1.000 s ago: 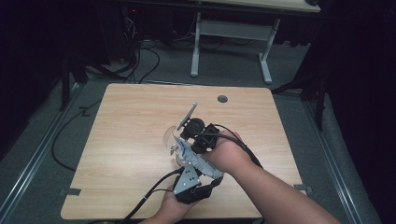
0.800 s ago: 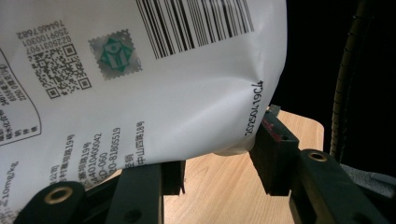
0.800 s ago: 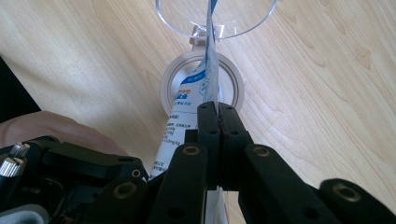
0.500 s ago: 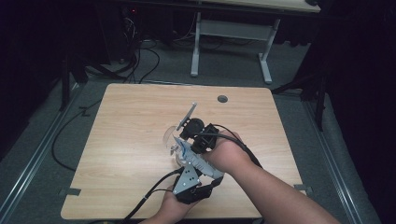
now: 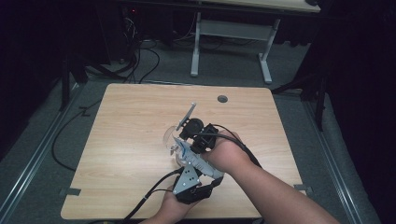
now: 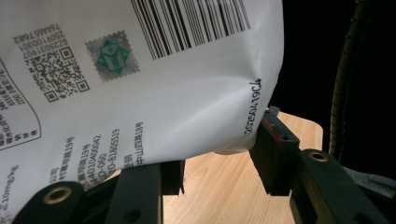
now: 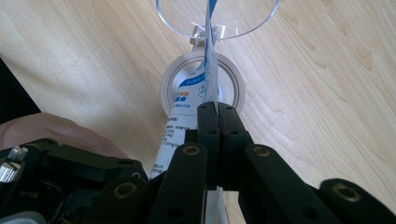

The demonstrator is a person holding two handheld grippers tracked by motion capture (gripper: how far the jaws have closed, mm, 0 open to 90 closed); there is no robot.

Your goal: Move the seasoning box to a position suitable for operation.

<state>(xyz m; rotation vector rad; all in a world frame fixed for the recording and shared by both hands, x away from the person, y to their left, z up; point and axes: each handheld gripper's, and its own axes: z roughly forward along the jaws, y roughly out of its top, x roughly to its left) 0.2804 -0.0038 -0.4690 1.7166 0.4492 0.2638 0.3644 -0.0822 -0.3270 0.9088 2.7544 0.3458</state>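
Observation:
A white pouch (image 6: 163, 84) with a barcode and blue print (image 7: 206, 79) stands on edge, with its lower end inside a round white-rimmed container (image 7: 169, 88). The container's clear lid (image 7: 173, 18) is flipped open beyond it. My right gripper (image 7: 217, 109) is shut on the pouch's upper edge. My left gripper (image 6: 222, 147) holds the pouch's body, its jaws partly apart and pressing the sides. In the high view, both the left gripper (image 5: 183, 154) and the right gripper (image 5: 184, 137) meet over the container (image 5: 172, 137) at the table's middle.
The wooden table (image 5: 130, 121) has a round grommet hole (image 5: 222, 99) near its far edge. A black cable (image 5: 149, 196) trails off the near edge from the left gripper. A white desk frame (image 5: 233, 32) stands on the floor beyond the table.

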